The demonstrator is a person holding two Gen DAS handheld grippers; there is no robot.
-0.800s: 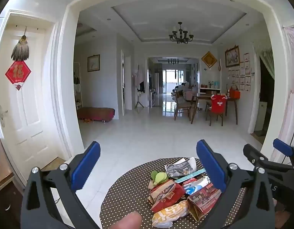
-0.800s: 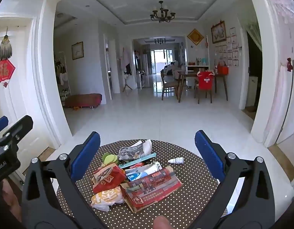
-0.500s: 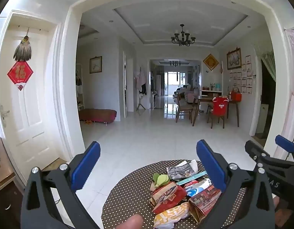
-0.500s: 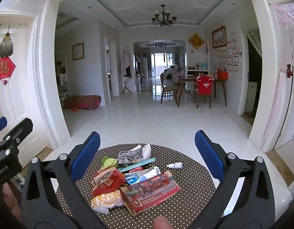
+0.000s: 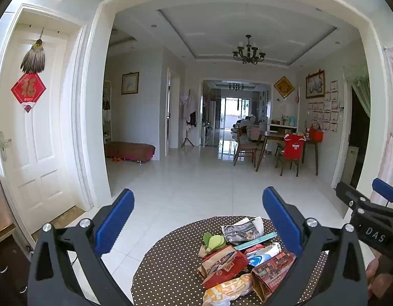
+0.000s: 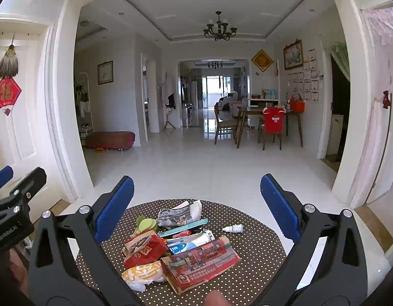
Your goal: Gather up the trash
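Trash (image 6: 171,252) heaped mid-tabletop (image 6: 247,267) for easy reach, left tool (image 5: 197,219) and right tool (image 6: 196,204) both spread wide, empty (apparently before any grasp).

On the one round dotted table (image 6: 260,250) I count eight pieces of trash: one red wrapper (image 6: 143,248), one yellow wrapper (image 6: 143,275), one flat printed carton (image 6: 201,262), one white and blue packet (image 6: 188,243), one teal strip (image 6: 183,228), one crumpled newspaper (image 6: 178,214), one bunch of green peels (image 6: 145,224) and one small white dropper bottle (image 6: 233,228). Two grippers are visible, left gripper (image 5: 196,219) and right gripper (image 6: 196,206), each with two blue pads
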